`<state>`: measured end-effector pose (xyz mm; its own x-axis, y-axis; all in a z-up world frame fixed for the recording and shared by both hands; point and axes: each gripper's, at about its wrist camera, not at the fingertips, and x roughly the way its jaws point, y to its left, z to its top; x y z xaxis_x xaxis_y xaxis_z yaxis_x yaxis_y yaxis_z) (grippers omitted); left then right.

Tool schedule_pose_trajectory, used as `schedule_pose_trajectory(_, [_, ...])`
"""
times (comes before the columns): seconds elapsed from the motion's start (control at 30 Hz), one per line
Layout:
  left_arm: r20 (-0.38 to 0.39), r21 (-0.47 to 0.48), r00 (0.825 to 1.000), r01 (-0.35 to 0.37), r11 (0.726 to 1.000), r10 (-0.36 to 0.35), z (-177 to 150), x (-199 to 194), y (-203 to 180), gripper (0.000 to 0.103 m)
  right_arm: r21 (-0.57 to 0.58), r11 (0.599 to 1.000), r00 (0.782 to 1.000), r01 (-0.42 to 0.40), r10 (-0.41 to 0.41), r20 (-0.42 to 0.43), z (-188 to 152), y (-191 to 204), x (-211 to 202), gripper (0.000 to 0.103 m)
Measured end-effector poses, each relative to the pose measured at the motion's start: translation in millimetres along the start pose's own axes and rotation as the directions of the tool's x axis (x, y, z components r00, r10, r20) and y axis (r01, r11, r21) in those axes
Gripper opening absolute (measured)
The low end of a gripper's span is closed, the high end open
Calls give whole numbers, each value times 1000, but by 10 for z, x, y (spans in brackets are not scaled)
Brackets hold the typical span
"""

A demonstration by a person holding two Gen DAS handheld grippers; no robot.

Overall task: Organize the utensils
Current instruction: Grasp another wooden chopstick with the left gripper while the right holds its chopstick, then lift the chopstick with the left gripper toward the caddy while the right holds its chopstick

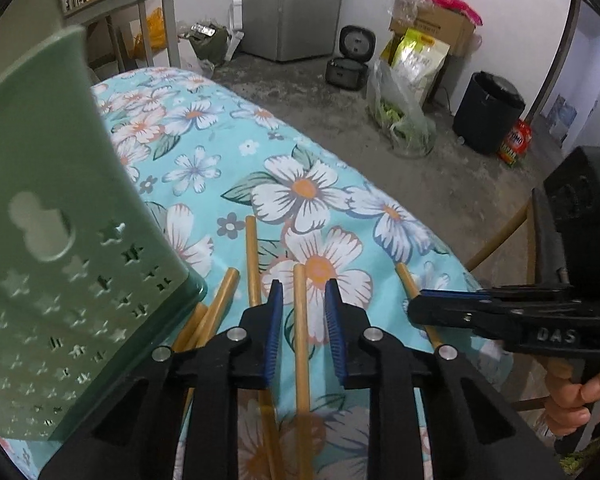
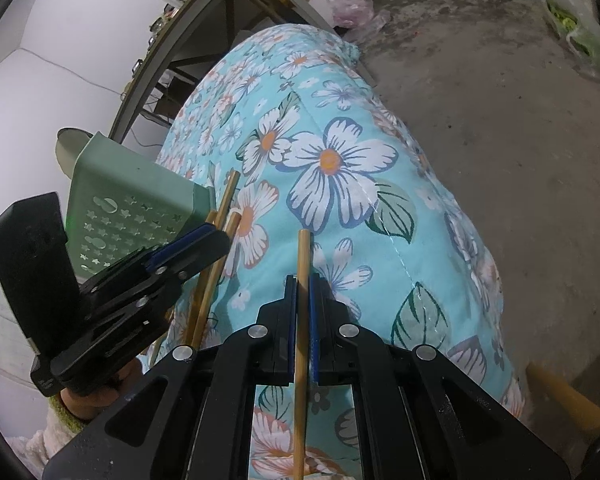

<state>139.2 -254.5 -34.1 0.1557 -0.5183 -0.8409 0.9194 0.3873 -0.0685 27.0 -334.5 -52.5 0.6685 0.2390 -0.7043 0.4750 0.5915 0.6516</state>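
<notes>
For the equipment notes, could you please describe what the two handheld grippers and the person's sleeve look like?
Both the left gripper and right gripper are black plastic linkages with silver pivot pins and ribbed blue finger pads. The right gripper's body bears raised "DAS" lettering and a green light. A fuzzy cream sleeve shows.

You see pale, smooth, matt wooden chopsticks [image 2: 302,300] lying on a soft printed cloth [image 1: 340,184] over the surface. The green holder [image 1: 52,240] looks like matt plastic, pierced with star cut-outs. Both grippers are black plastic with ribbed blue pads [image 1: 334,312] and shiny metal pins.
</notes>
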Motion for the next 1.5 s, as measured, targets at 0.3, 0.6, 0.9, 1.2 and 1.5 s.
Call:
schedule_pose_trajectory(0.3, [-78, -51, 997, -15, 999, 11, 140, 227, 29, 15, 5, 1000, 1000, -10, 10, -2, 4, -16, 3, 4])
schedule_pose_trajectory(0.6, [-60, -116, 998, -36, 993, 29, 154, 177, 115, 6, 10, 1000, 1000, -5, 5, -6, 6, 3, 12, 4])
schedule_pose_trajectory(0.9, [52, -133, 998, -18, 991, 25, 118, -405, 72, 6, -8, 1000, 1000, 21, -21, -10, 8, 56, 25, 4])
schedule_pose_trajectory(1.2, [235, -188, 970, -10, 982, 55, -90, -1405, 233, 6, -25, 998, 998, 52, -53, -25, 38, 124, 52, 5])
schedule_pose_trajectory(1.5, [374, -269, 919, -23, 963, 126, -304, -2134, 401, 6, -57, 994, 995, 88, -91, -43, 90, 239, 101, 7])
